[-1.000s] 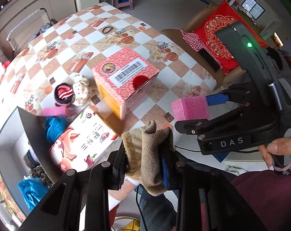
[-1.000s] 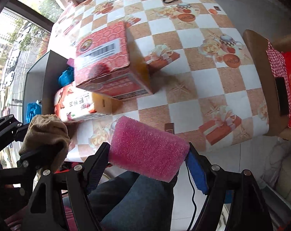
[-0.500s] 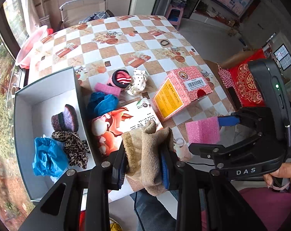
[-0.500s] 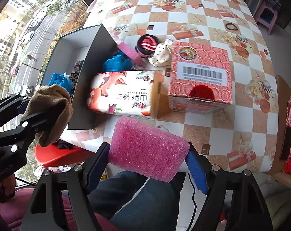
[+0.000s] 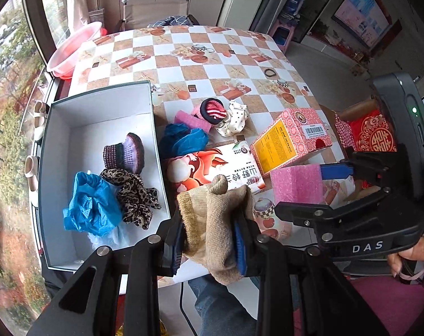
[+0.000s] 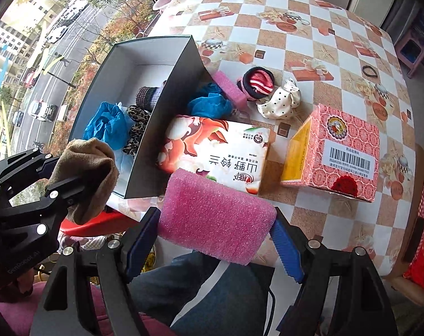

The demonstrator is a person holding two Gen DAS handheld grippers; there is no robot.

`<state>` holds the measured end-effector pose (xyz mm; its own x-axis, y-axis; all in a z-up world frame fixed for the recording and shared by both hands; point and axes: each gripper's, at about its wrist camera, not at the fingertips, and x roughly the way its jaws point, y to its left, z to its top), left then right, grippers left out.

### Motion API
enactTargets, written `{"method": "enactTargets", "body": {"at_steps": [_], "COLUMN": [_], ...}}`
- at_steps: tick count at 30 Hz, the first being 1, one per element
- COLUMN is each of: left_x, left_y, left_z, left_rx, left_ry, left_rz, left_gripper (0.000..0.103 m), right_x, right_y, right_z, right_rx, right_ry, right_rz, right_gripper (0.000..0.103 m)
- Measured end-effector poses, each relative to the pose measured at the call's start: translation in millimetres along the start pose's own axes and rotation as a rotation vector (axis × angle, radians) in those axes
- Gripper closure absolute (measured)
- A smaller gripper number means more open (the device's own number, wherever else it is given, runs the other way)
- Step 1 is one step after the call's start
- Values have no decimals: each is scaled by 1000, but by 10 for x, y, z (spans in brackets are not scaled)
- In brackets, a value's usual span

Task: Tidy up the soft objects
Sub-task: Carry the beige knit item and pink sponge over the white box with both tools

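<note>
My left gripper [image 5: 209, 240] is shut on a tan sock [image 5: 212, 224], held off the table's near edge by the near right corner of the grey open box [image 5: 100, 98]; sock and gripper also show in the right wrist view [image 6: 86, 173]. My right gripper [image 6: 214, 238] is shut on a pink foam block [image 6: 214, 218], held above the near edge in front of the tissue pack [image 6: 220, 154]. Inside the box lie a blue cloth [image 5: 91, 204], a leopard scrunchie [image 5: 133, 193] and a purple knit hat [image 5: 125, 154].
On the checked table [image 5: 184, 67] beside the box lie a blue cloth [image 5: 184, 140], a pink foam piece [image 5: 192, 120], a striped roll [image 5: 213, 107], a dotted scrunchie [image 5: 234, 117], the tissue pack [image 5: 217, 168] and a red carton [image 5: 293, 137]. A black hair tie [image 5: 269, 72] lies farther back.
Both grippers have swung left, from facing the red carton to facing the open box and the tissue pack. Each keeps its hold on its object.
</note>
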<state>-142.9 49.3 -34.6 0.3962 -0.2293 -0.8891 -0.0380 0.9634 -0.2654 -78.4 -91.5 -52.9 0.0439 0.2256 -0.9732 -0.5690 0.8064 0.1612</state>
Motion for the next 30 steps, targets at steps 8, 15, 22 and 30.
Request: {"method": "enactTargets", "body": {"at_steps": [8,15,22,30], "left_x": [-60,-91,-98,-79], "left_y": [205,392,582,746], "left_z": [-40,-67,-86,-92], "left_rx": [-61,-109,-158,-208], "left_ry": [-21,-30,-34,-31], "left_rz": [11,37,63,72], "left_gripper": [70,70,70,70], "right_x": [43,94,146,178], "right_y": [189,339,494,624], "right_z": [127,263,386,542], "right_rx": [-52,-93,-136,-164], "right_ry": [14,24,33,35], "right_rz": [-5,-4,-2,4], "right_gripper": [24,24,24,24]}}
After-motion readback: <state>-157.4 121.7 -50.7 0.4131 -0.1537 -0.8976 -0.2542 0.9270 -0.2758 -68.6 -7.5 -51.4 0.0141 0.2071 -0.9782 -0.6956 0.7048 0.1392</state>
